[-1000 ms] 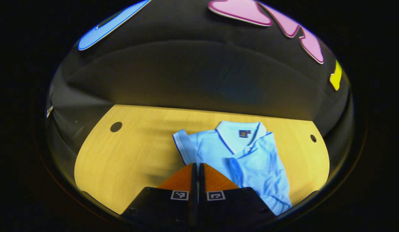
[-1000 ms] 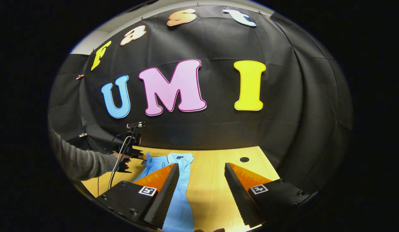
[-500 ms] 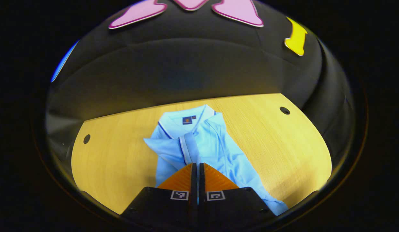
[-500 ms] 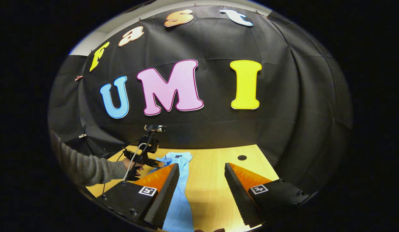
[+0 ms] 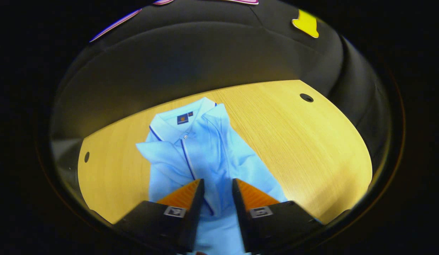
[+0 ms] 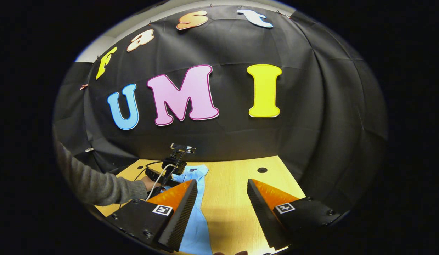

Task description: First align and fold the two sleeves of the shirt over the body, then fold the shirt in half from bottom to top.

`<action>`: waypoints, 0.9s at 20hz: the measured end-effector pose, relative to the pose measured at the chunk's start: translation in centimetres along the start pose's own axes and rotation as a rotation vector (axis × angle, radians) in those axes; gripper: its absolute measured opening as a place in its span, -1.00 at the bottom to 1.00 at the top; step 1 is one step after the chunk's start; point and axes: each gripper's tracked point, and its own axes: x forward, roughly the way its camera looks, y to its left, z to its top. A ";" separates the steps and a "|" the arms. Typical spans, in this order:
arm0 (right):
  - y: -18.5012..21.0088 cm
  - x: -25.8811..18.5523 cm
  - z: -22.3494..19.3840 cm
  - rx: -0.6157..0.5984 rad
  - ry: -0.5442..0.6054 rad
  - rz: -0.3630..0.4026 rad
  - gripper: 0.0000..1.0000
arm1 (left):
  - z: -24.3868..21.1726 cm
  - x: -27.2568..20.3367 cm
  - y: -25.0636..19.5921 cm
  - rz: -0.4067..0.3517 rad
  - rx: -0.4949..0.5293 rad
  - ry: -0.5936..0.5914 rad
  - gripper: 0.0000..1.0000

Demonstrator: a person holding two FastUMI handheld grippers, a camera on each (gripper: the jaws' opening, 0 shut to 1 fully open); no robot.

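Light blue shirt (image 5: 205, 156) with navy trim, yellow wood-grain table (image 5: 304, 141)

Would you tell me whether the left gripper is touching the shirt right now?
Cannot tell. In the left gripper view the left gripper is open over the shirt, with fabric showing between its fingers, but contact or a gap isn't plain.

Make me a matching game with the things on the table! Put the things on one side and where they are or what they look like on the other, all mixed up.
Things:
1. light blue polo shirt
2. left gripper
3. right gripper
4. grey sleeve

Descriptions:
A. fingers wide apart above bare wood beside the shirt
B. lying on the yellow wooden table, collar toward the wall
C. reaching in from the left edge of the right gripper view
D. fingers slightly apart, right over the shirt's body

Pairs: 1-B, 2-D, 3-A, 4-C
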 end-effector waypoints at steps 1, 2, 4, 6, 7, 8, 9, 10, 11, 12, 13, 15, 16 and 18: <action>0.0 -0.1 0.0 0.000 -0.001 0.000 0.77 | 0.0 0.1 -0.4 -0.007 0.004 0.000 0.27; -0.1 -0.3 0.0 0.002 -0.004 0.000 0.77 | 0.2 0.1 -0.4 -0.006 0.006 -0.013 0.56; -0.8 -1.1 -0.5 0.006 -0.005 -0.002 0.77 | 0.9 -0.7 -0.8 -0.008 0.000 -0.047 0.74; -0.5 -1.4 -0.4 0.007 -0.007 0.001 0.77 | 1.8 -2.1 -0.8 -0.004 0.007 -0.089 0.99; -0.2 -1.2 -0.2 0.006 -0.009 0.003 0.77 | 2.1 -2.9 -1.0 -0.006 0.009 -0.110 0.99; 0.1 -1.2 -0.1 0.006 -0.011 0.007 0.77 | 2.6 -4.1 -0.9 -0.006 0.009 -0.140 0.99; 0.3 -1.3 0.0 0.006 -0.011 0.011 0.77 | 3.0 -5.6 -0.8 -0.006 0.007 -0.168 0.99; 0.6 -1.3 -0.1 0.009 -0.011 0.016 0.77 | 3.5 -7.4 -0.6 -0.002 0.005 -0.205 0.98; 1.0 -1.3 -0.1 0.011 -0.011 0.022 0.77 | 4.1 -9.7 -0.4 0.001 0.005 -0.255 0.99; 1.4 -1.4 -0.2 0.011 -0.008 0.027 0.77 | 4.5 -12.1 -0.1 0.004 0.007 -0.305 0.98; 1.9 -1.4 -0.2 0.011 -0.007 0.033 0.77 | 4.6 -14.9 0.0 0.000 0.011 -0.352 0.98; 2.7 -1.5 -0.5 0.006 -0.002 0.042 0.78 | 4.2 -20.4 0.7 0.002 0.012 -0.436 0.98; 3.2 -1.7 -0.6 0.002 0.001 0.047 0.77 | 3.6 -23.0 1.4 0.013 0.007 -0.471 0.98; 4.1 -2.1 -1.0 -0.009 0.013 0.055 0.77 | 1.7 -27.7 2.8 0.038 -0.021 -0.519 0.98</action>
